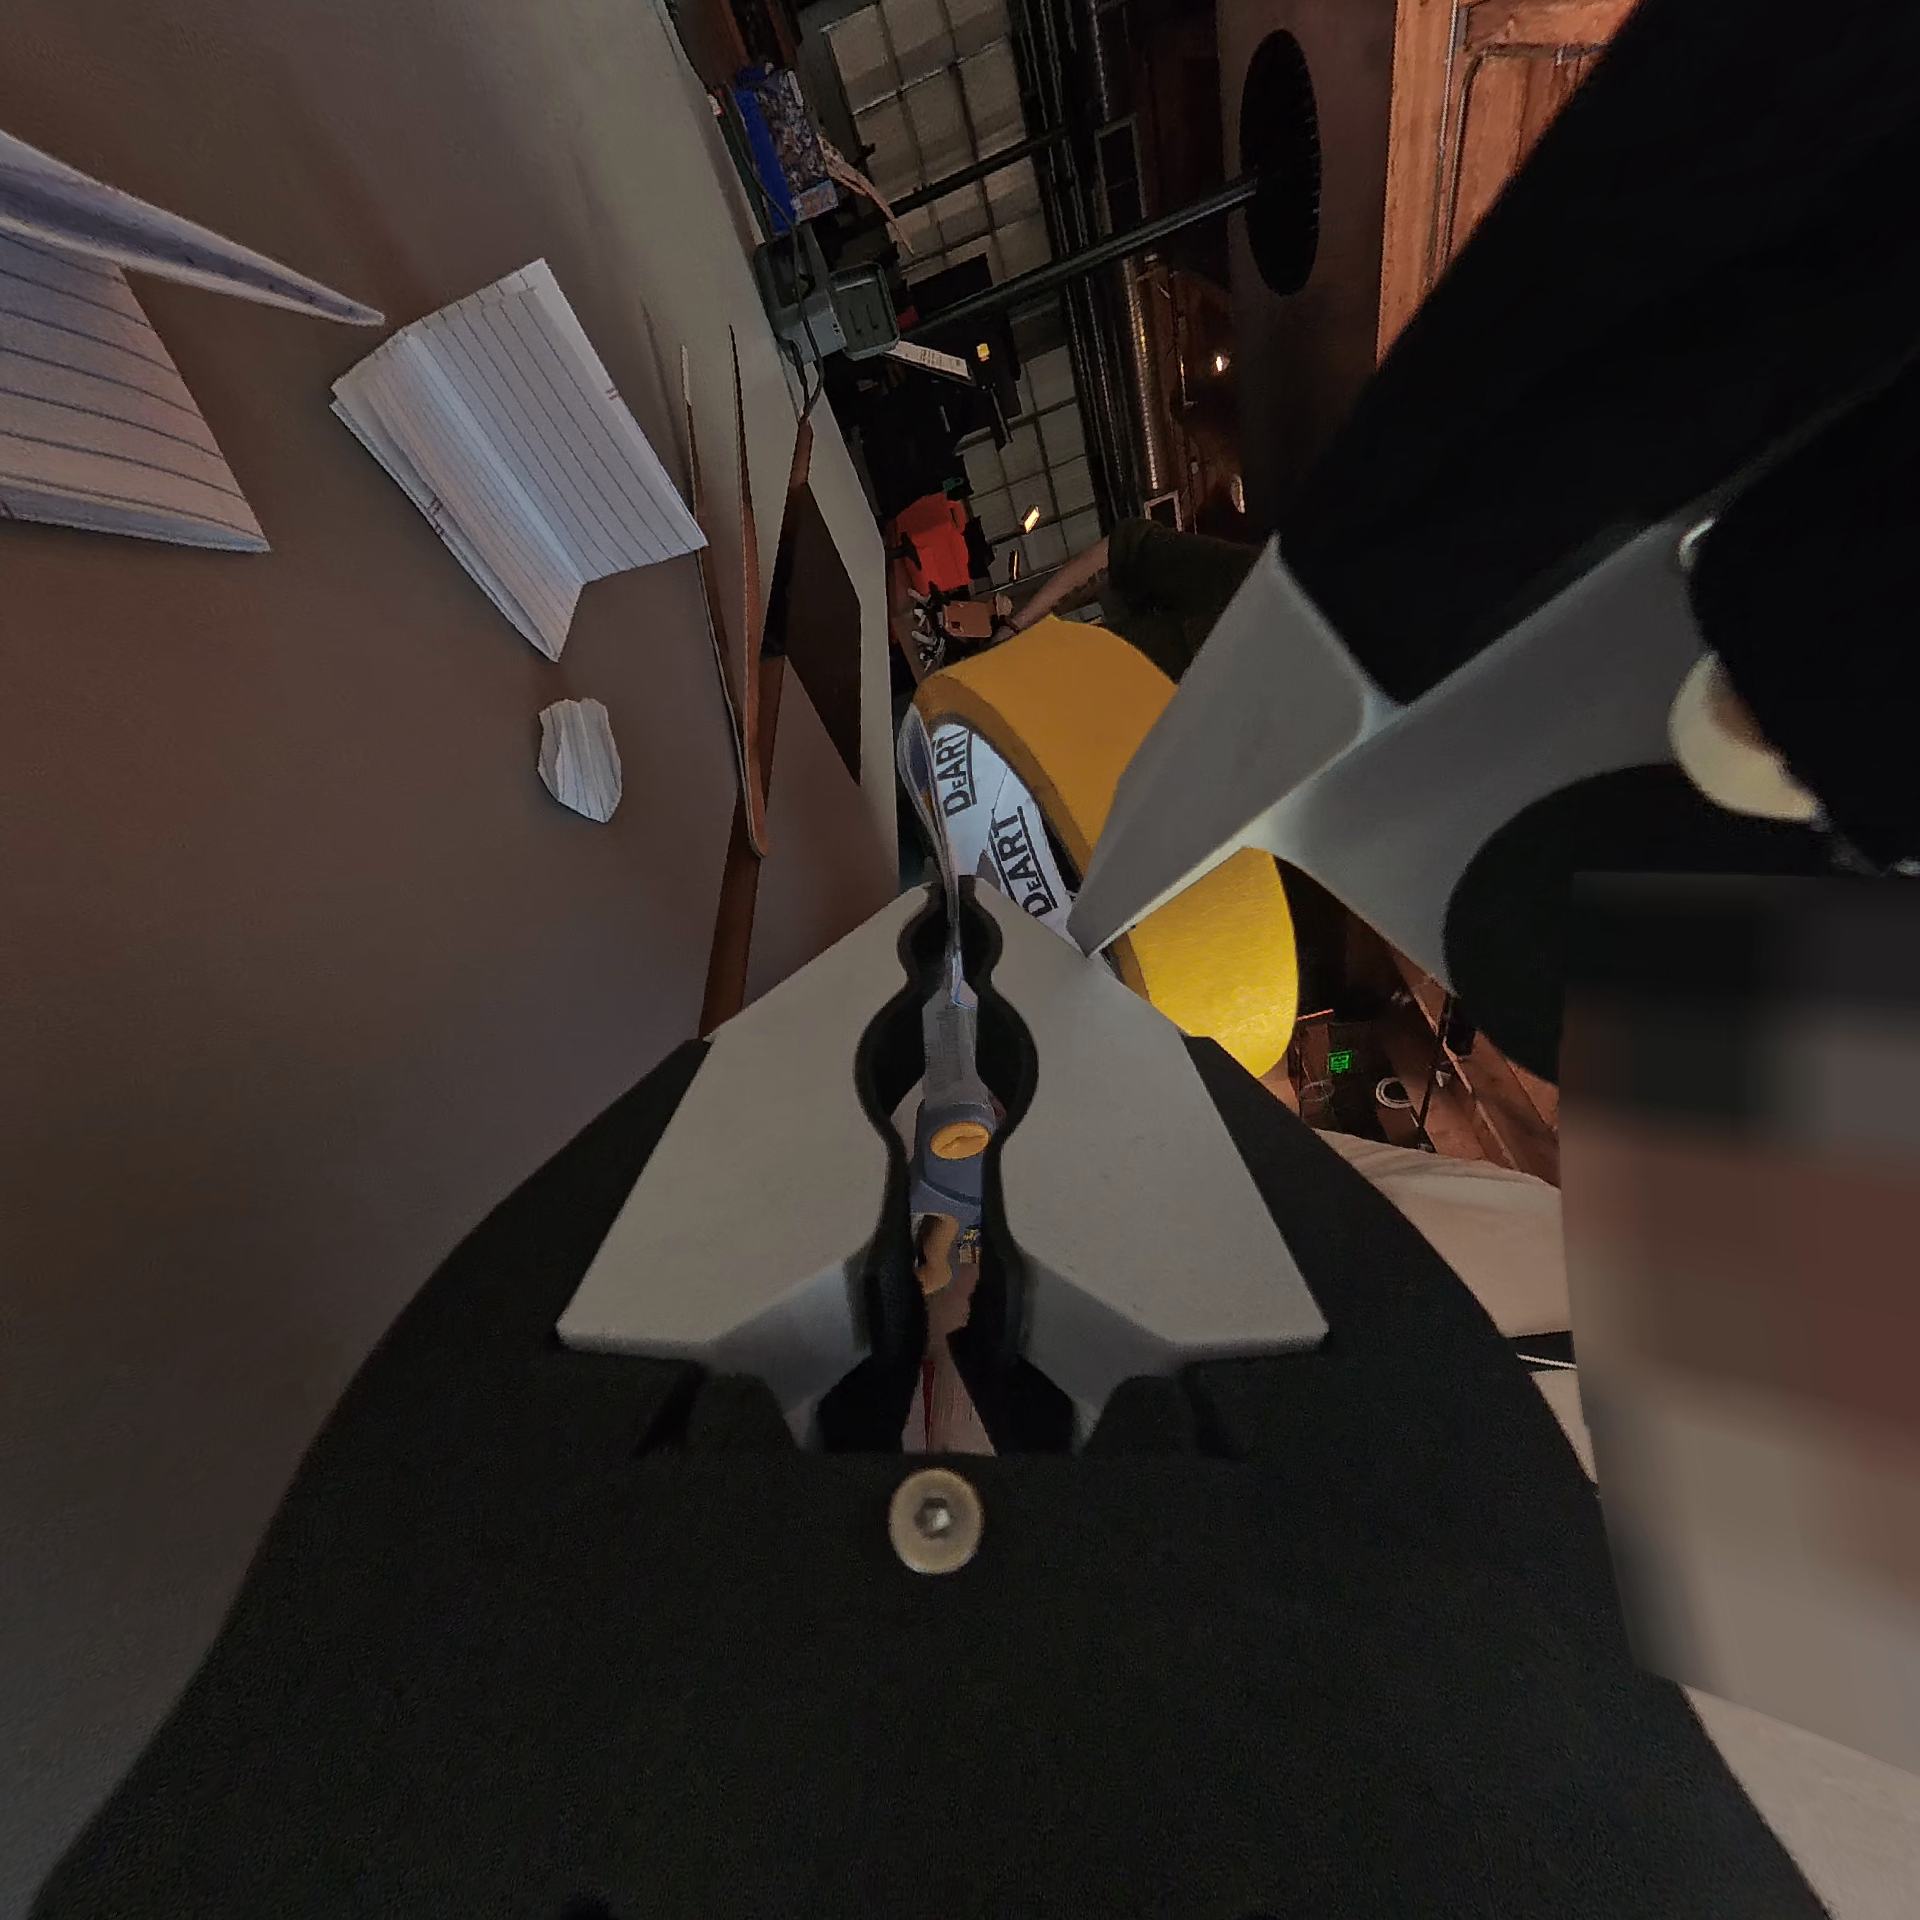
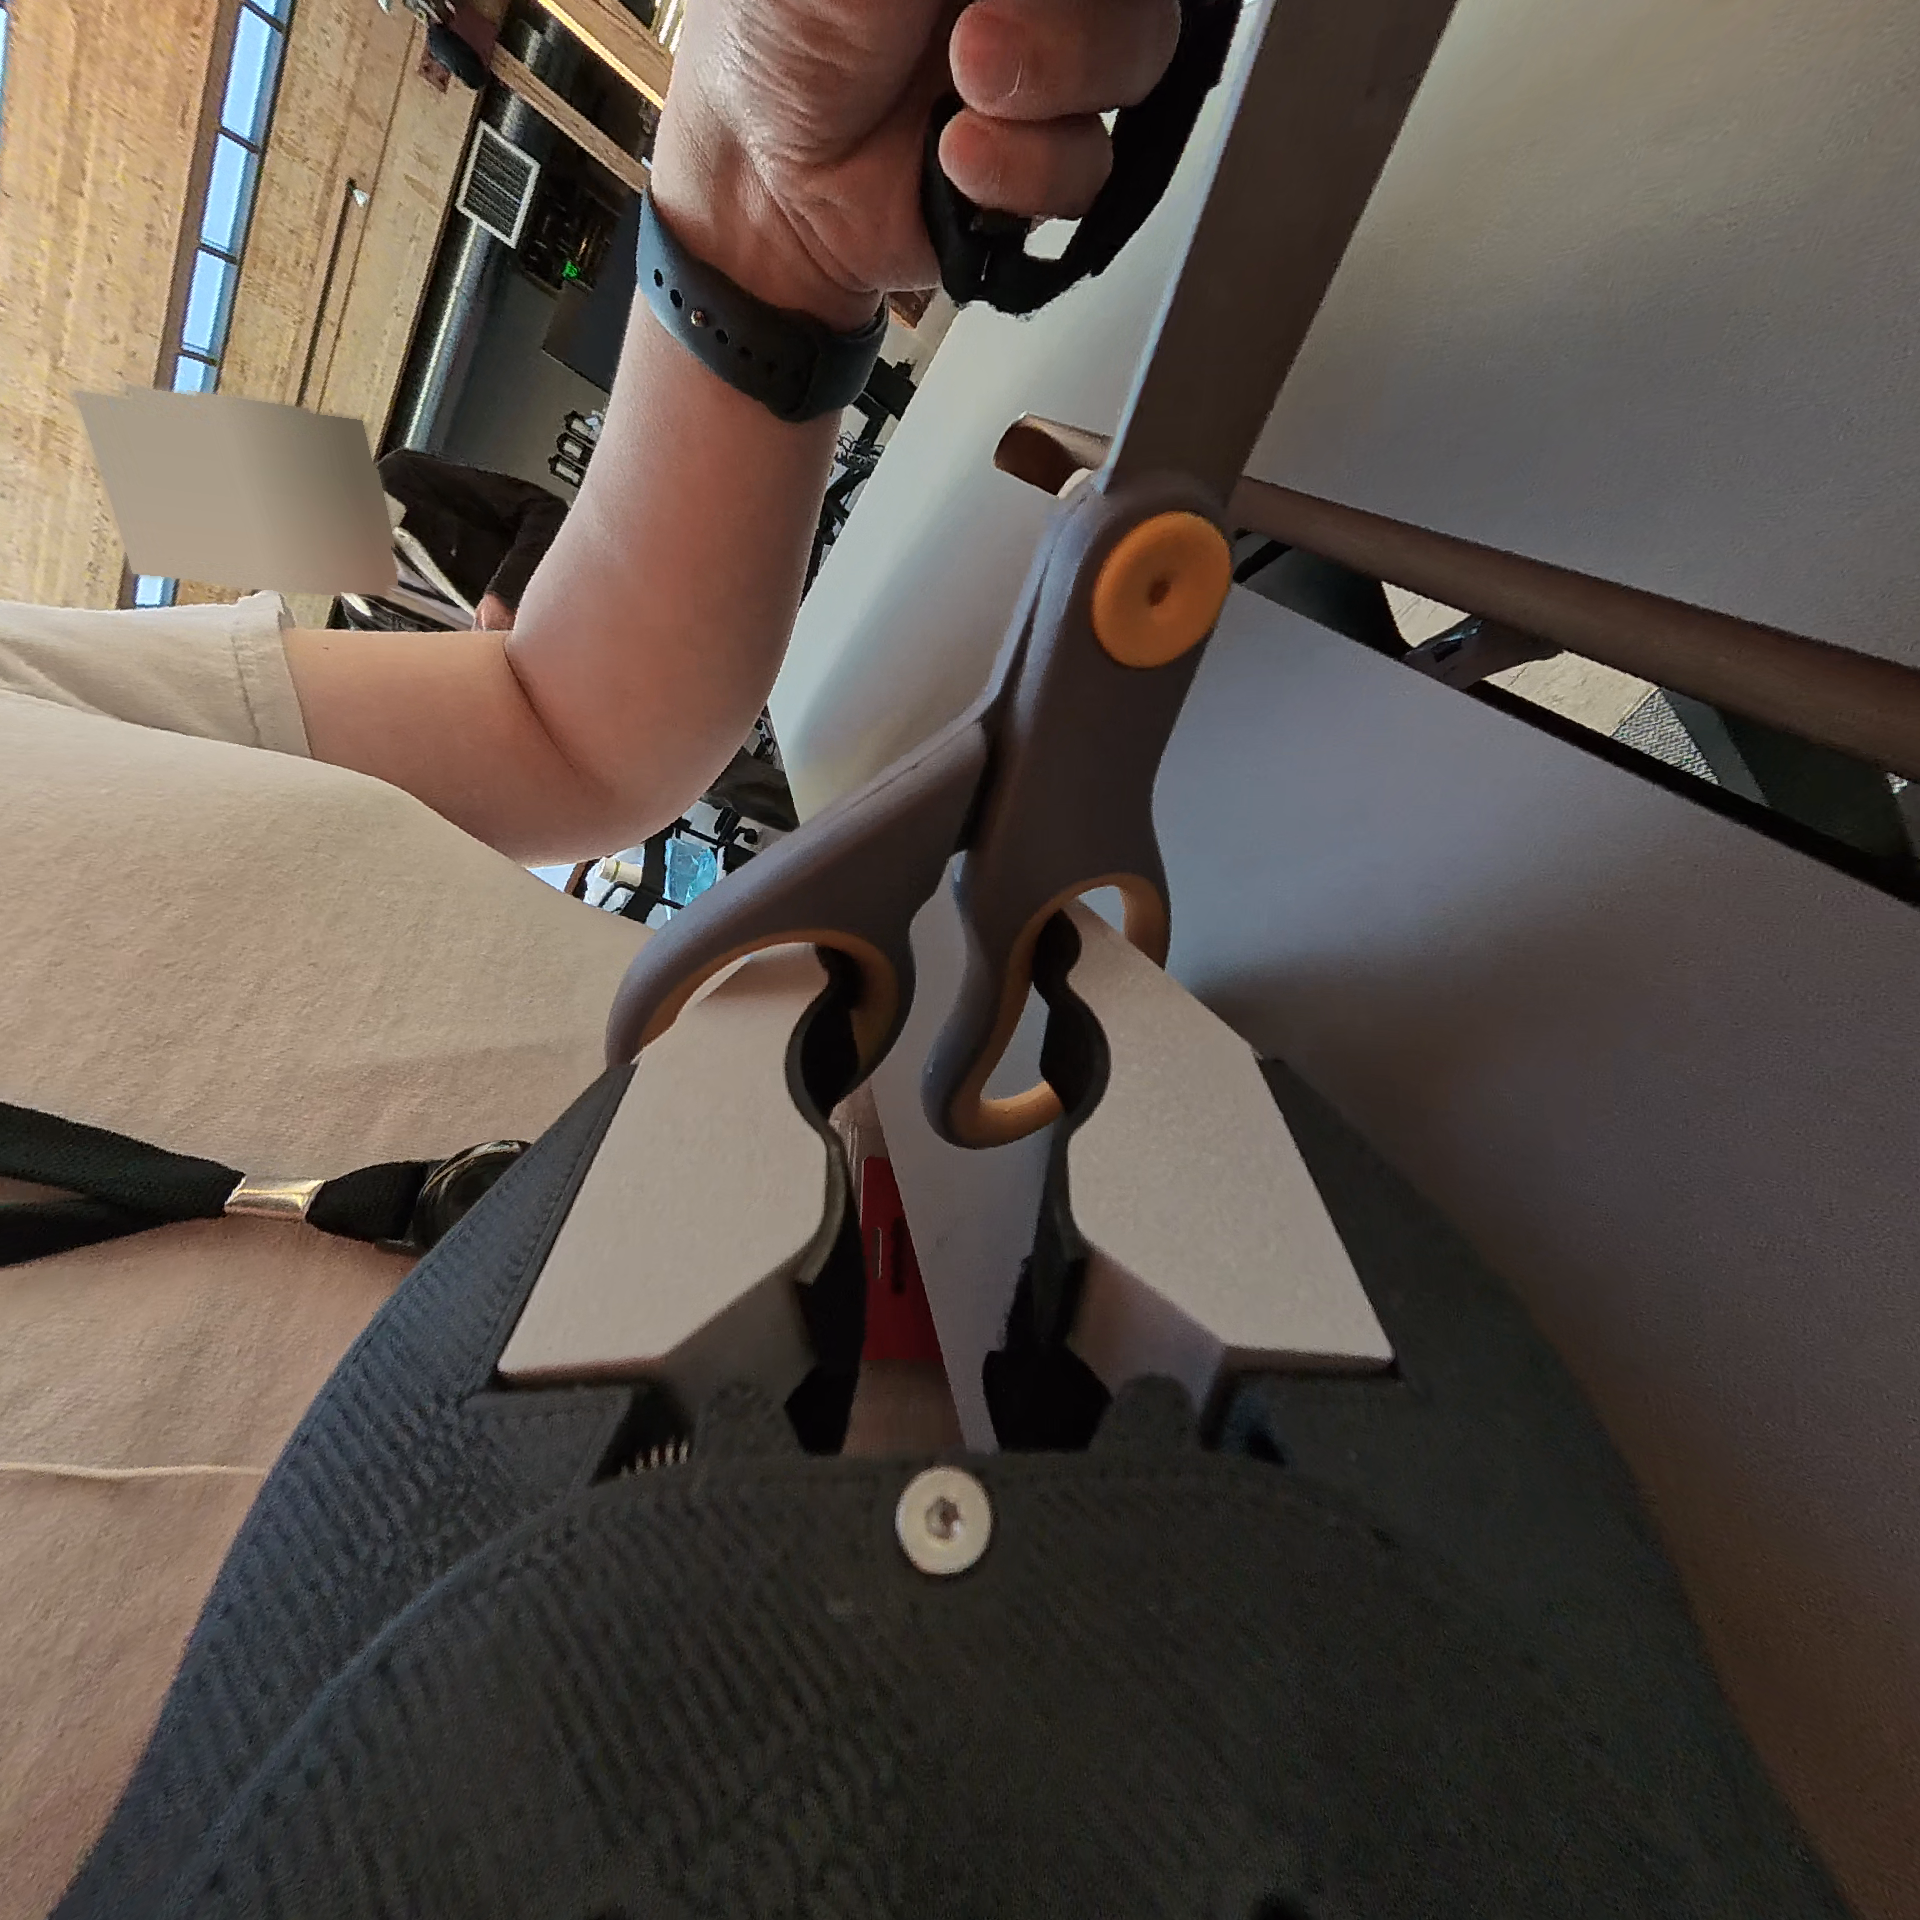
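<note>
My left gripper (image 1: 951,899) is shut on the blade of grey scissors with an orange pivot (image 1: 948,1132), seen edge-on between its fingers. The blade reaches up to the core of a yellow tape roll (image 1: 1049,707) in the air past the table edge. I cannot tell what holds the roll. My right gripper (image 2: 935,956) is open, one finger through each orange-lined handle loop of the scissors (image 2: 1049,727), whose closed blades point up. One of its fingers (image 1: 1247,758) crosses in front of the roll. A hand (image 2: 790,135) with a dark wristband grips the left gripper's black handle.
The brown table (image 1: 312,935) holds folded lined paper (image 1: 509,457), more lined sheets (image 1: 94,416) and a small paper scrap (image 1: 580,758). The person's light shirt (image 2: 208,935) and a black lanyard (image 2: 156,1195) are close on the left of the right wrist view. About 15 centimeters separates my left fingertips from my right.
</note>
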The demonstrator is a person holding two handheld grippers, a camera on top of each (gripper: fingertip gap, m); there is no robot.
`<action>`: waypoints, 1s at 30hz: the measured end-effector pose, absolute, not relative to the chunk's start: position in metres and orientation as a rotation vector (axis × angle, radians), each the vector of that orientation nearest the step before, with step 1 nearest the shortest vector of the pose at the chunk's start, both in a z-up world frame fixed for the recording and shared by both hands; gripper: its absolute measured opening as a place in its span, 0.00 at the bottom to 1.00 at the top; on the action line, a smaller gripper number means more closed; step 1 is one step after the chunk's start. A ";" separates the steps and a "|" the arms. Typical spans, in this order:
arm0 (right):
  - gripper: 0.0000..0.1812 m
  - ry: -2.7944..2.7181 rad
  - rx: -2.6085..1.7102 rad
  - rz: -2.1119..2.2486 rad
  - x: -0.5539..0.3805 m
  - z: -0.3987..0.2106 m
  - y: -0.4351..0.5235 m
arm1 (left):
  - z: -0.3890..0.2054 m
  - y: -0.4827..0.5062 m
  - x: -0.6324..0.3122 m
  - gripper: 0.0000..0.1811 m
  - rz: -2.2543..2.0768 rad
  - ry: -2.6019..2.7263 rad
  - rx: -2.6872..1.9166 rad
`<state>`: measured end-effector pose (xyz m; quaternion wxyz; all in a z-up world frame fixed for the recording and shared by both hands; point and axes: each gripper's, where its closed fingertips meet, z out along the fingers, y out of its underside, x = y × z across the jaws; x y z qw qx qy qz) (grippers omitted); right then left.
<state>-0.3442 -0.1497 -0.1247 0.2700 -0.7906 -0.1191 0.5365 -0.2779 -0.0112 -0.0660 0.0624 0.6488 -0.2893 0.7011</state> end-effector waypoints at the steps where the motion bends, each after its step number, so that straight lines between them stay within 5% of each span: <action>1: 0.17 -0.320 -2.131 1.436 -0.343 -0.125 -0.149 | -0.067 -0.013 -0.278 0.01 2.115 -0.875 1.956; 10: 0.17 -0.278 -2.107 1.423 -0.339 -0.124 -0.141 | -0.076 -0.020 -0.275 0.09 2.184 -0.736 1.906; 30: 0.17 -0.268 -2.124 1.419 -0.347 -0.122 -0.135 | -0.071 -0.022 -0.272 0.00 2.332 -0.525 1.864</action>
